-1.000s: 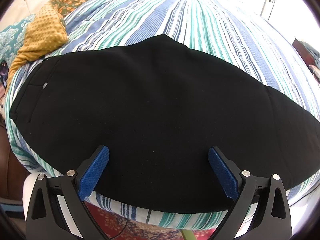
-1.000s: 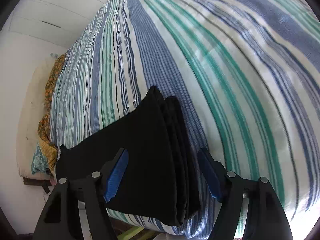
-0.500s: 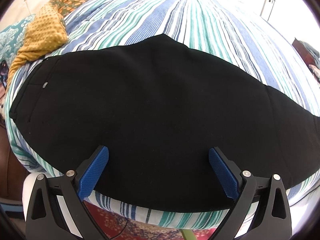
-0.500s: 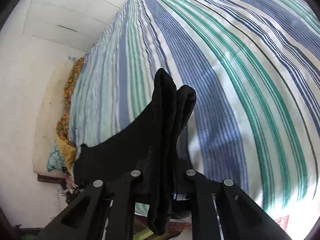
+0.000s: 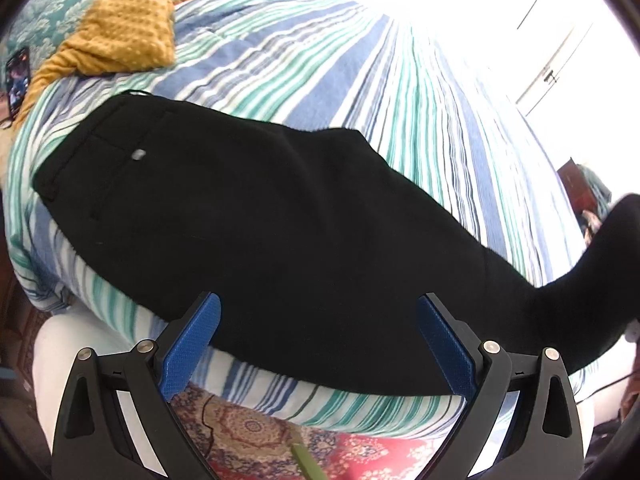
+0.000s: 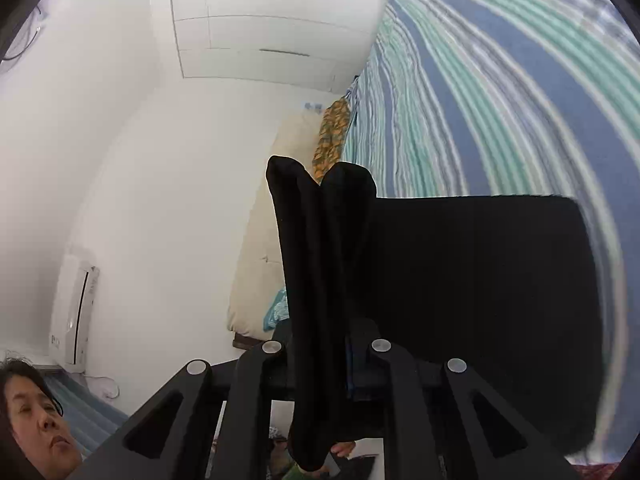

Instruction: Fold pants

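Nearest you in the left wrist view, your left gripper (image 5: 318,338) hovers with its blue pads (image 5: 192,338) spread wide and nothing between them, low in the frame over the near edge of the bed. Just past those pads lie the black pants (image 5: 280,232), legs laid one on the other, stretched across the middle of the frame on the striped bedspread (image 5: 360,64). The waistband and a pocket with a small button (image 5: 138,155) sit at the left; at the right edge the leg end rises off the bed.

In the right wrist view, your right gripper (image 6: 320,364) is clenched on that leg end: bunched hem layers stand up through the center of the frame, pinched between the jaws, and the rest of the fabric hangs to the right over the stripes.

Judging from this, the lengthwise fold is done and the crosswise fold has only started. What is left, it seems, is to carry the hems over to the waistband, lay them flat and square the edges.

Farther off, a mustard blanket (image 5: 120,28) lies at the upper left, and white cabinets (image 6: 260,20) fill the top of the right view.
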`<move>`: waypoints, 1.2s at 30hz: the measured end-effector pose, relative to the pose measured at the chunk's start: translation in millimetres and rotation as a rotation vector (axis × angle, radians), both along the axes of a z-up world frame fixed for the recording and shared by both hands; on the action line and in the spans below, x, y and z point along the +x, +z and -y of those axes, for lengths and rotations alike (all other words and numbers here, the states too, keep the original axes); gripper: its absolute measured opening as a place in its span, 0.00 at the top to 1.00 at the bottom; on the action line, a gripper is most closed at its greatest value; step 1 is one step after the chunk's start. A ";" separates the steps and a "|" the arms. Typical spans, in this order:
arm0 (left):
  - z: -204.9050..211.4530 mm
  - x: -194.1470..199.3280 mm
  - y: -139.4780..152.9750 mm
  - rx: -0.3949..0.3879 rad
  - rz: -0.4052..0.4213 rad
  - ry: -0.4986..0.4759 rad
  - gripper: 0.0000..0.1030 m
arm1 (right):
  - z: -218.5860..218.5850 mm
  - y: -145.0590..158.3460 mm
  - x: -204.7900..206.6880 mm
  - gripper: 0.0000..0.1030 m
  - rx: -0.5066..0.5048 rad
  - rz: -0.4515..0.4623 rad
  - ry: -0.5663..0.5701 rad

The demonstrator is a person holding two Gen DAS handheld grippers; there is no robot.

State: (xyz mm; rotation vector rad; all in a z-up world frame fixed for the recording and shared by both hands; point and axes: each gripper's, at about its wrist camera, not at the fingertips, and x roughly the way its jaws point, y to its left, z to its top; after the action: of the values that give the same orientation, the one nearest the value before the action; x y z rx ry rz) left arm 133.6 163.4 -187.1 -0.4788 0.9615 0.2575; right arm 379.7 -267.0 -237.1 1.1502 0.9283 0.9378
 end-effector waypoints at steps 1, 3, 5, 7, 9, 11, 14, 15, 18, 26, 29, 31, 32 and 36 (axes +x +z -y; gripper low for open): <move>-1.9 -4.5 1.8 0.000 0.005 0.005 0.04 | -28.0 -3.6 4.3 0.87 0.001 0.001 0.012; -8.5 -12.3 3.9 0.000 0.010 0.014 0.04 | -85.3 -16.3 8.5 0.87 -0.038 -0.004 0.042; -13.5 -18.0 2.4 0.004 0.006 0.021 0.04 | -146.4 -27.8 8.4 0.87 -0.163 0.029 0.086; -17.0 -22.2 -1.4 0.006 -0.004 0.023 0.04 | -204.1 -44.6 3.1 0.81 -0.308 0.062 0.134; -17.5 -26.8 -2.2 -0.005 -0.004 0.020 0.04 | -252.9 -63.7 -4.8 0.48 -0.527 0.075 0.209; -17.0 -32.6 2.0 -0.030 0.026 -0.005 0.04 | -276.4 -76.2 -22.3 0.44 -0.676 0.114 0.310; -7.2 -30.6 6.7 -0.103 0.074 -0.129 0.07 | -256.6 -58.9 -57.8 0.35 -0.792 0.294 0.333; -0.7 -26.3 8.2 -0.120 0.087 -0.182 0.13 | -242.8 -48.9 -71.8 0.22 -0.831 0.366 0.313; 33.3 2.3 9.8 -0.078 0.079 -0.348 0.37 | -185.5 -30.5 -112.3 0.10 -0.949 0.518 0.194; 76.5 83.5 -33.3 0.037 -0.092 -0.459 0.56 | -87.8 -25.6 -140.5 0.10 -1.005 0.407 -0.042; 75.7 87.1 -44.2 0.049 -0.138 -0.454 0.67 | -70.8 -23.5 -137.7 0.10 -0.984 0.400 -0.094; 73.7 85.1 -46.5 0.049 -0.156 -0.425 0.92 | -66.1 -25.2 -136.2 0.10 -0.973 0.399 -0.091; 69.8 83.1 -45.4 0.032 -0.151 -0.406 0.94 | -67.4 -27.6 -135.1 0.10 -0.973 0.397 -0.081; 53.4 72.1 -16.4 -0.029 -0.069 -0.332 0.98 | -64.1 -30.8 -137.7 0.10 -0.968 0.393 -0.060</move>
State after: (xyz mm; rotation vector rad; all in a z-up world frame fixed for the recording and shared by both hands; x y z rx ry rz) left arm 205.7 110.1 -203.5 -0.3312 1.0963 -0.0393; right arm 242.0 -202.9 -267.8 0.1567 0.8519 0.5098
